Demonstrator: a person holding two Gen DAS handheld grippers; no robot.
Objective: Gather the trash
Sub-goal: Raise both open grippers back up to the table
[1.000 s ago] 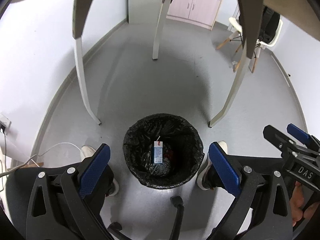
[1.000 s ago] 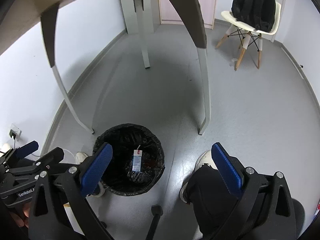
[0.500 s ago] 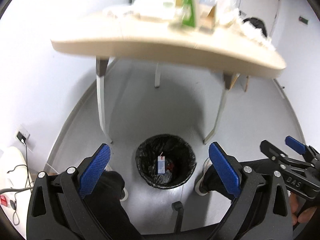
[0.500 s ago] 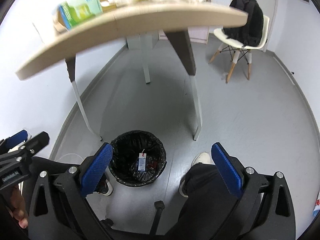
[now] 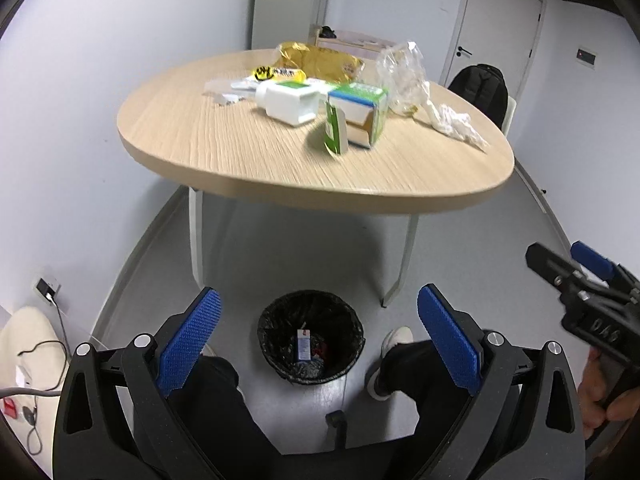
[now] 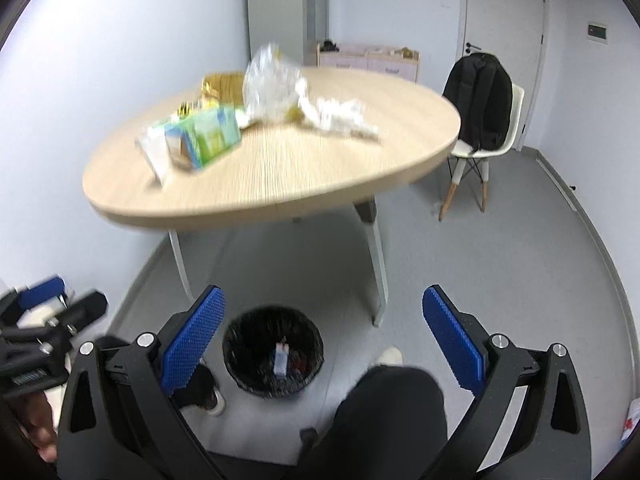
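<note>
A black-lined trash bin stands on the floor below the table, with a small carton inside. On the wooden table lie a green and white carton, a white bottle, a yellow bag, a clear plastic bag and crumpled white paper. My left gripper is open and empty above the bin. My right gripper is open and empty; it also shows in the left wrist view.
A white chair with a black backpack stands right of the table. A pink cabinet and a door are at the back. A wall socket with cables is at the left. My legs and shoes flank the bin.
Both grippers have risen from low over the bin to above table height, so the table top and its trash have come into view. Both stayed open and empty.
</note>
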